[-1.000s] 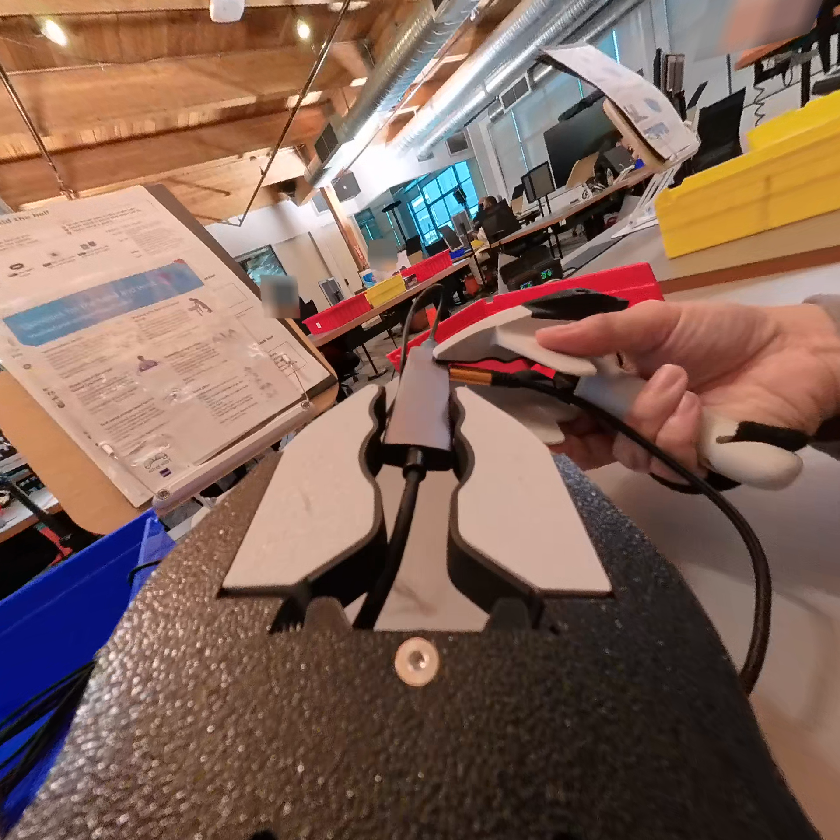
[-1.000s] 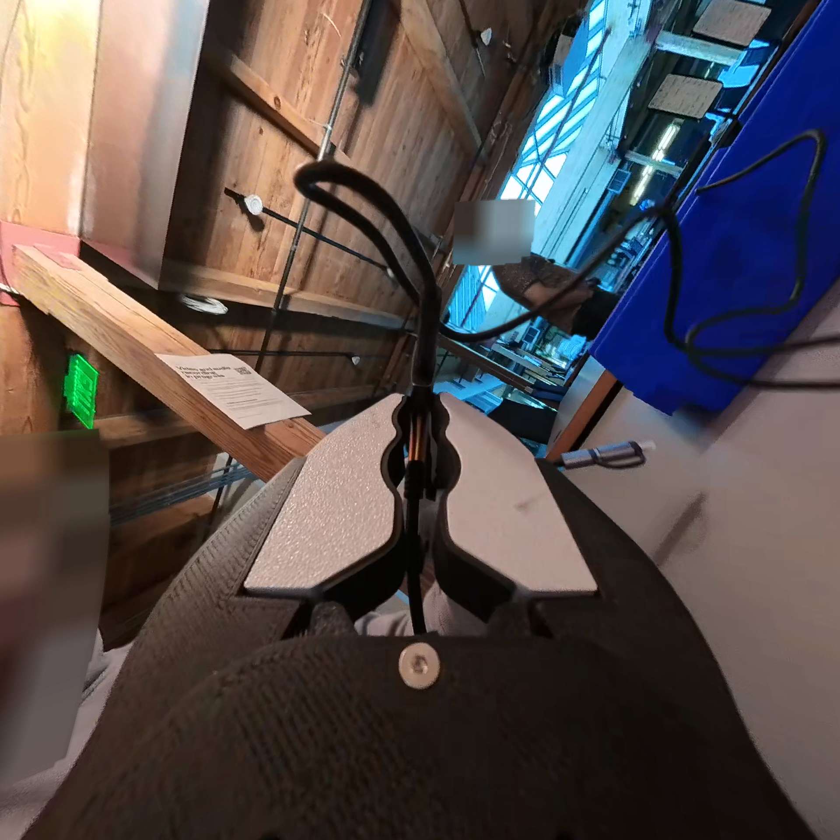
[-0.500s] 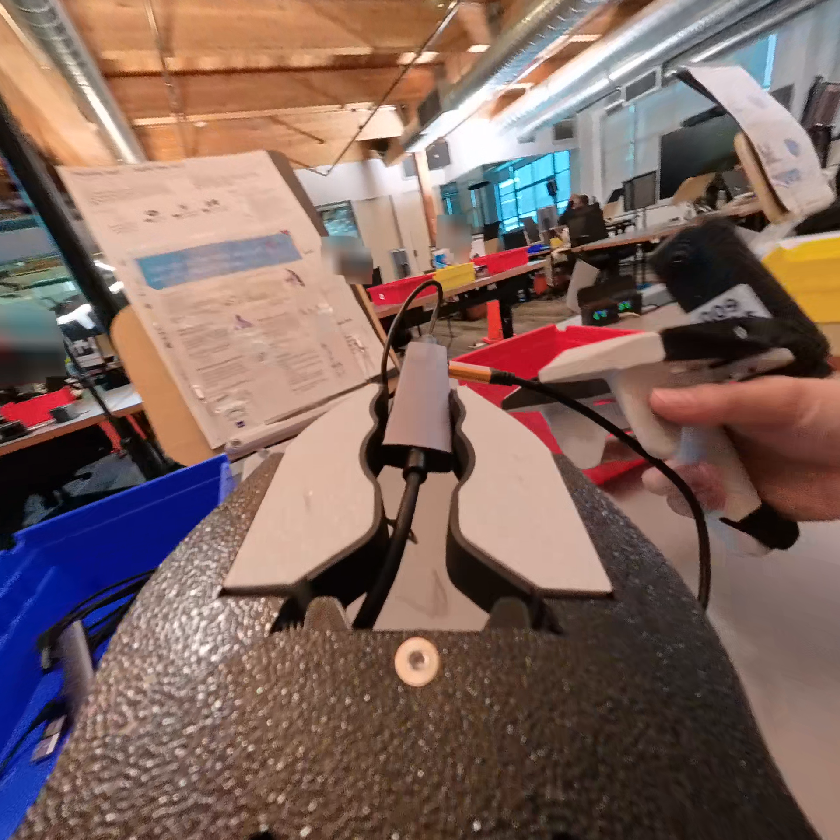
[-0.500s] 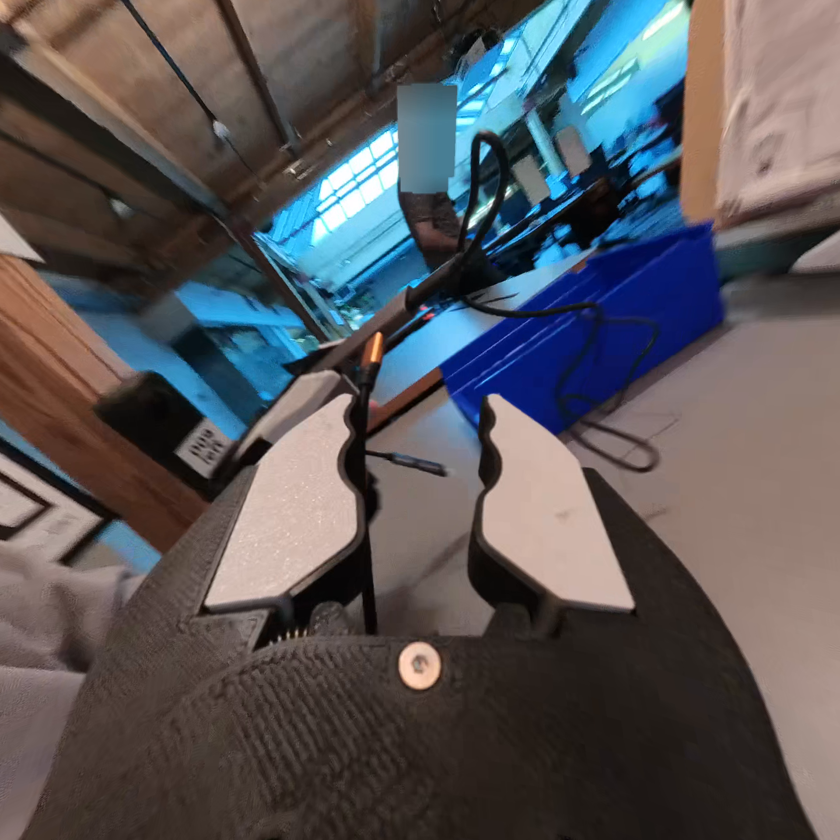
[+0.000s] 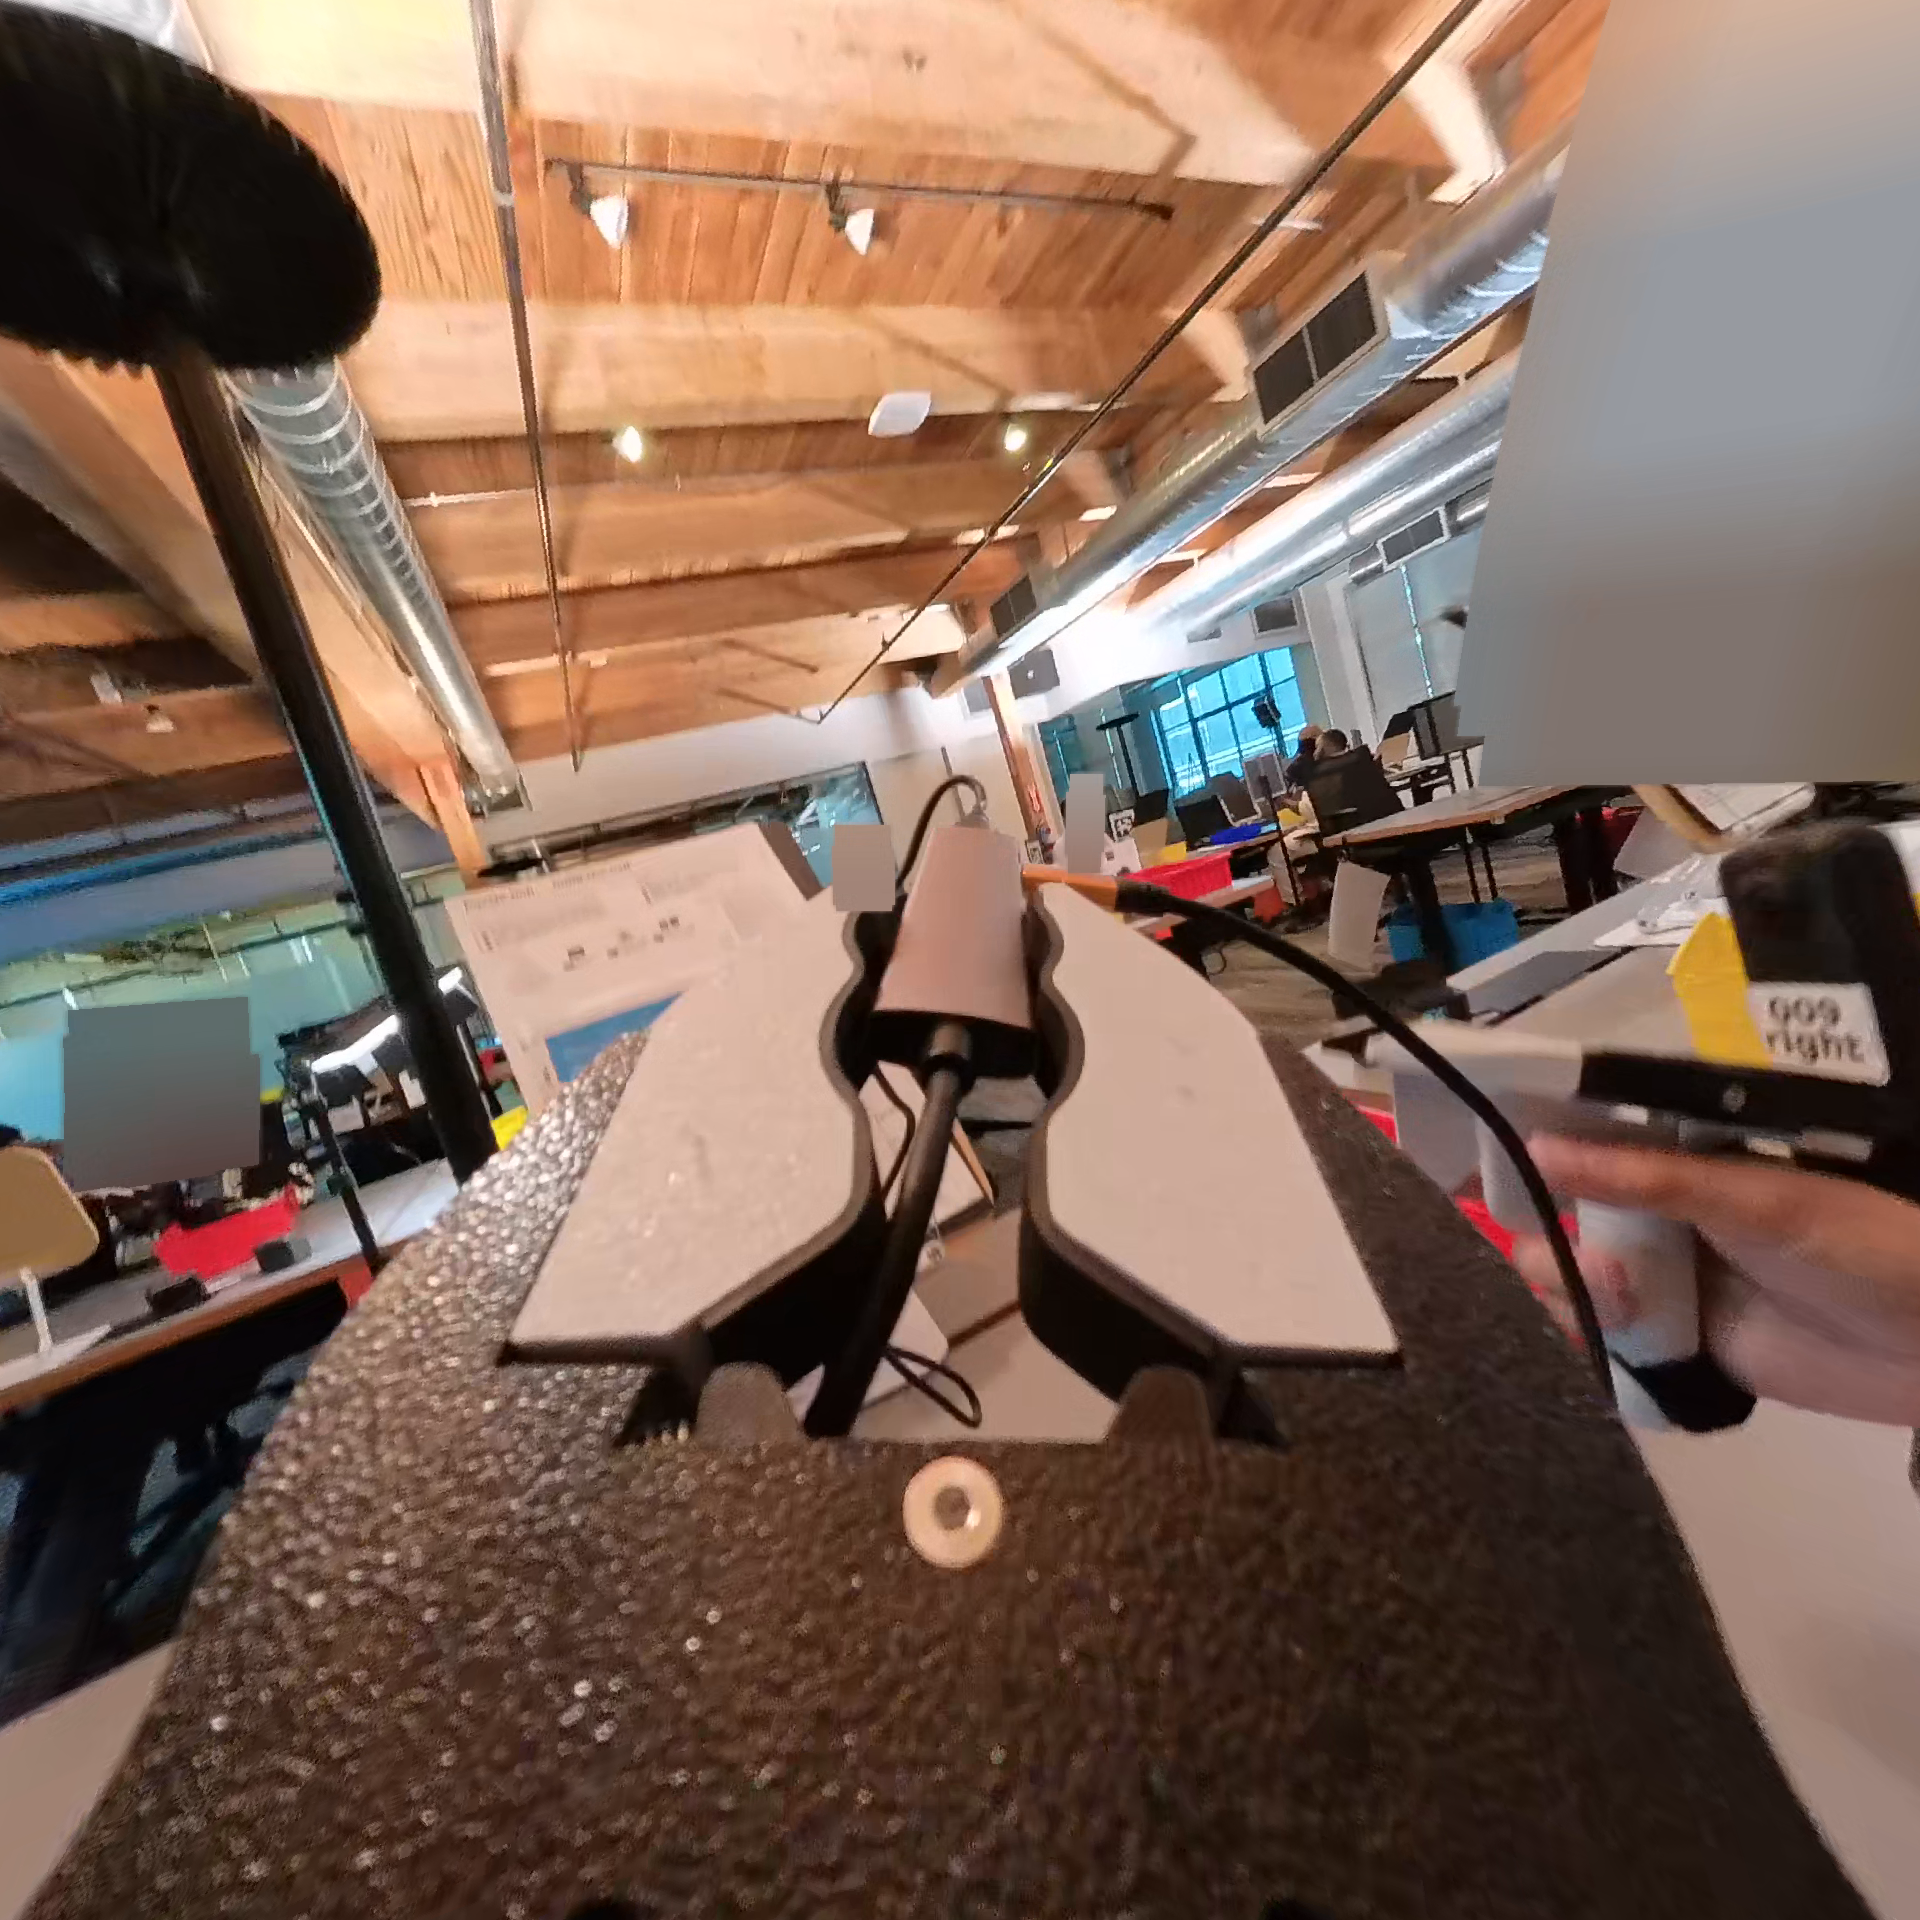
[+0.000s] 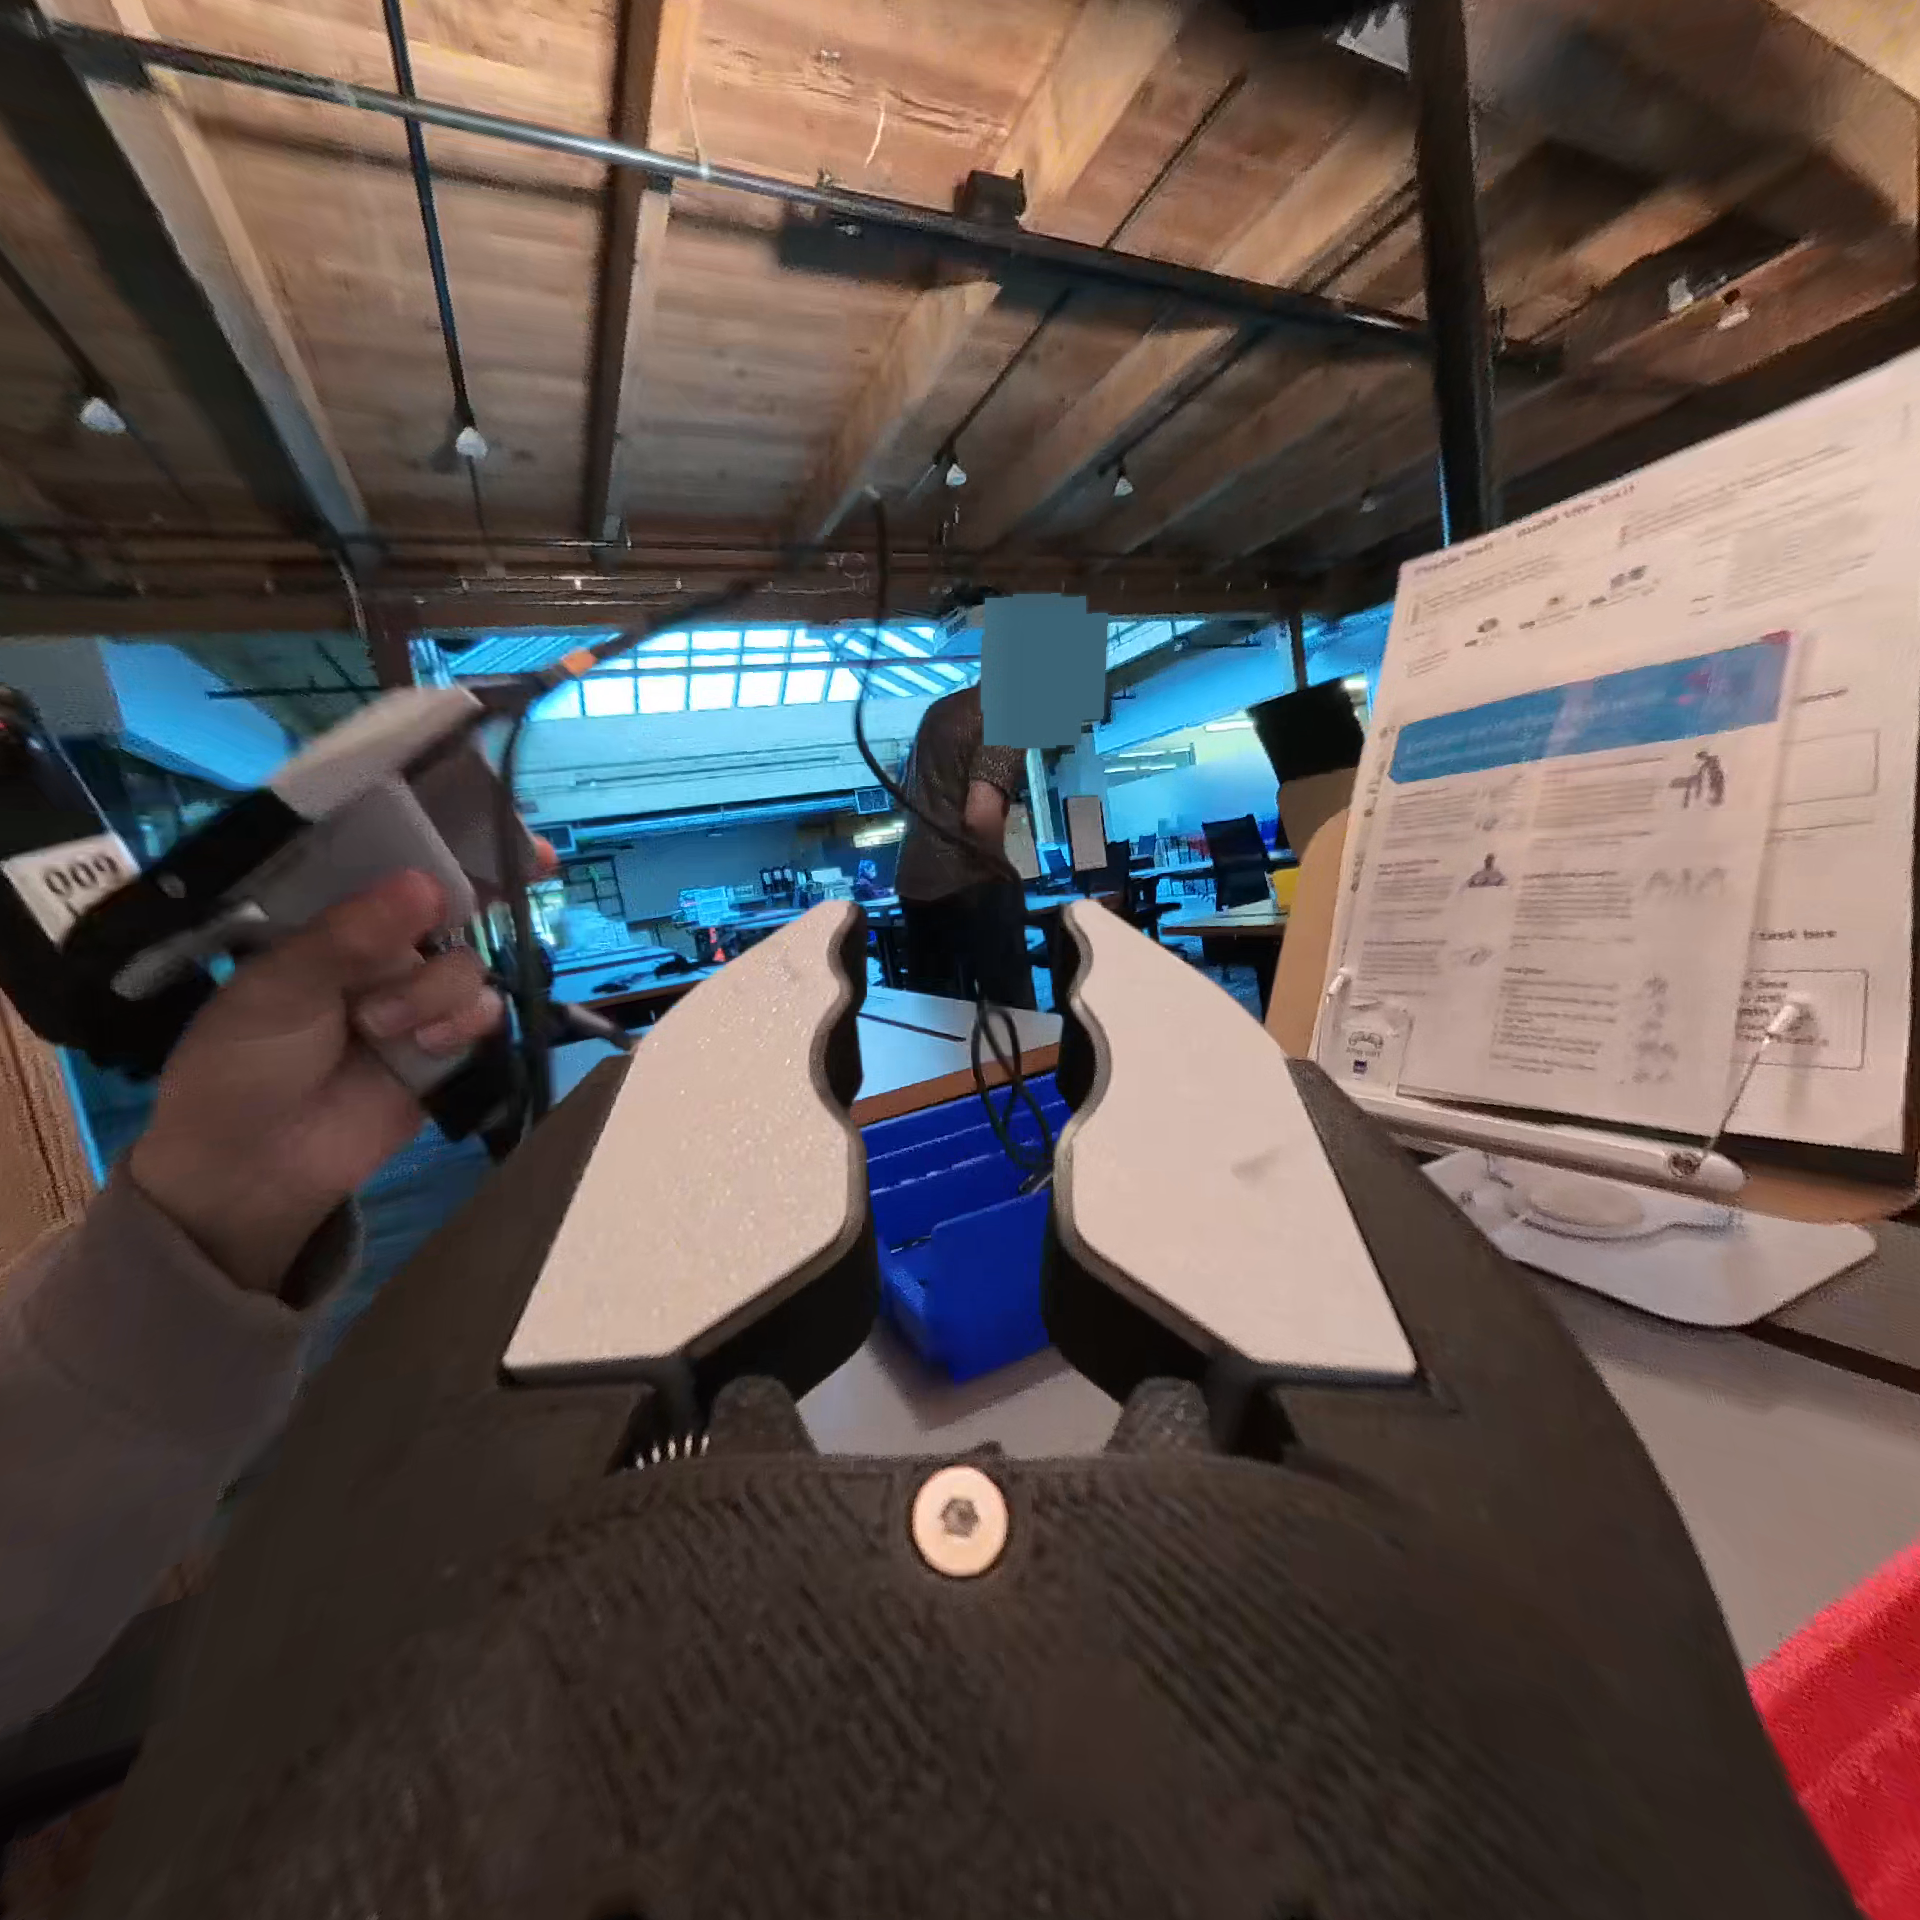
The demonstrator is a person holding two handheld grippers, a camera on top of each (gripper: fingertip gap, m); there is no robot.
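My left gripper (image 5: 951, 899) is shut on a grey adapter (image 5: 956, 925) and holds it up in the air. The adapter's own black lead (image 5: 914, 1195) runs back between the jaws. A black cable with an orange collar (image 5: 1081, 885) meets the adapter's far end and arcs down to the right. My right gripper (image 6: 964, 925) is open and empty, with its jaws well apart. It also shows at the right of the left wrist view (image 5: 1766, 1049), held by a hand. In the right wrist view the left gripper (image 6: 395, 758) is up at the left, and the cable (image 6: 997, 1039) hangs from it into a blue bin (image 6: 956, 1226).
A paper sheet on a white stand (image 6: 1621, 831) stands on the grey table (image 6: 1714, 1455) at the right. A red tray corner (image 6: 1849, 1714) is at the lower right. A black pole (image 5: 312, 779) rises at the left. A person (image 6: 956, 831) stands far behind.
My right gripper has opened, let go of the orange-collared cable and drawn back from the adapter. The left gripper still grips the adapter and has tilted upward.
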